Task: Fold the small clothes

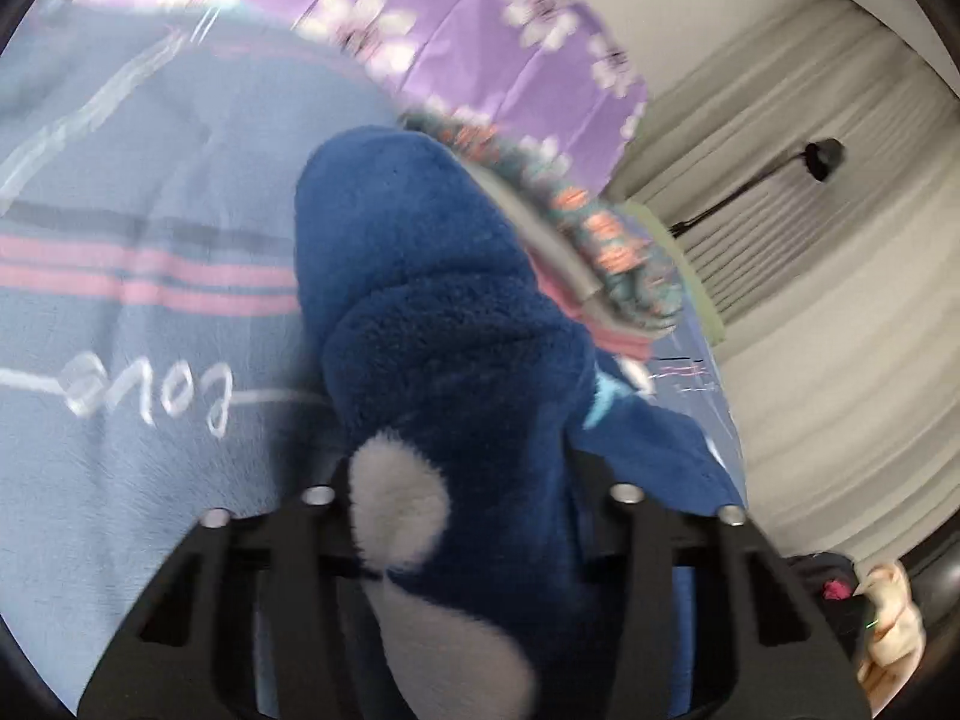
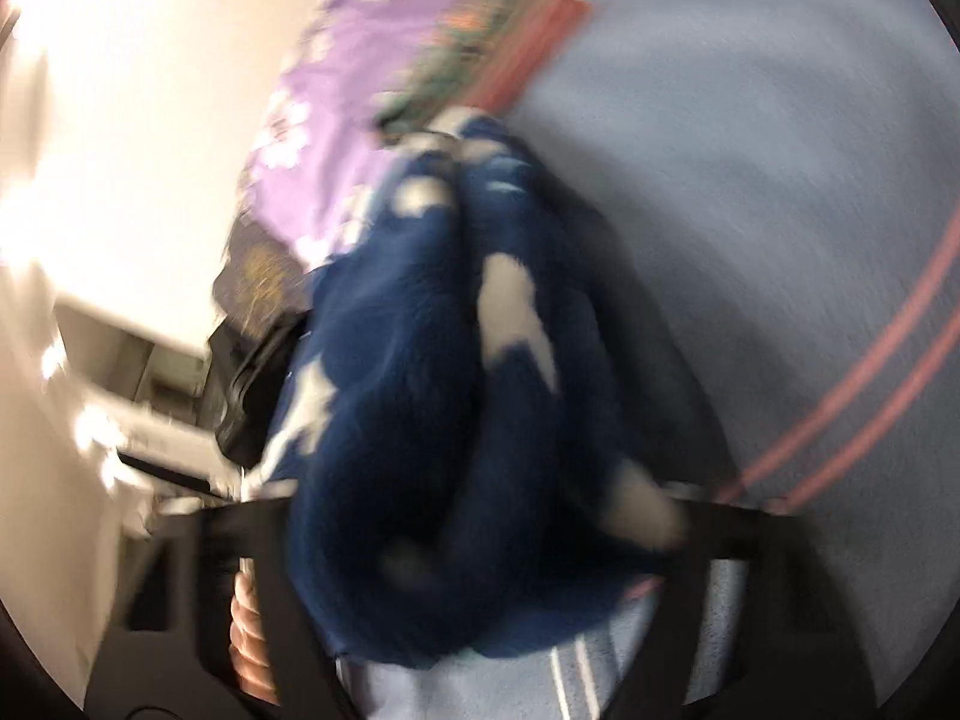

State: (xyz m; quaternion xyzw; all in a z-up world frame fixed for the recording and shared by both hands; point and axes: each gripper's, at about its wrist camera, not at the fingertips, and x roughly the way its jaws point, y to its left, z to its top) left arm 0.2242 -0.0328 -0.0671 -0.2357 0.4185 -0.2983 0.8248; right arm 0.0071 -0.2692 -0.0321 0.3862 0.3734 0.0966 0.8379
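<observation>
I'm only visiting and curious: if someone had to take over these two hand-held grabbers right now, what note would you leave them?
Left gripper: fingers shut on the blue fleece garment, the one with white patches.
Right gripper: also shut on the same garment, which hangs bunched between its fingers.
Where things are: the garment is over the blue-grey bedspread. A stack of folded clothes lies just beyond it, near the purple flowered sheet.
Done: some clothes already appear folded and stacked.
Left: the fleece piece does not look folded flat yet; finish it and probably add it to the stack. The views are blurred.
</observation>
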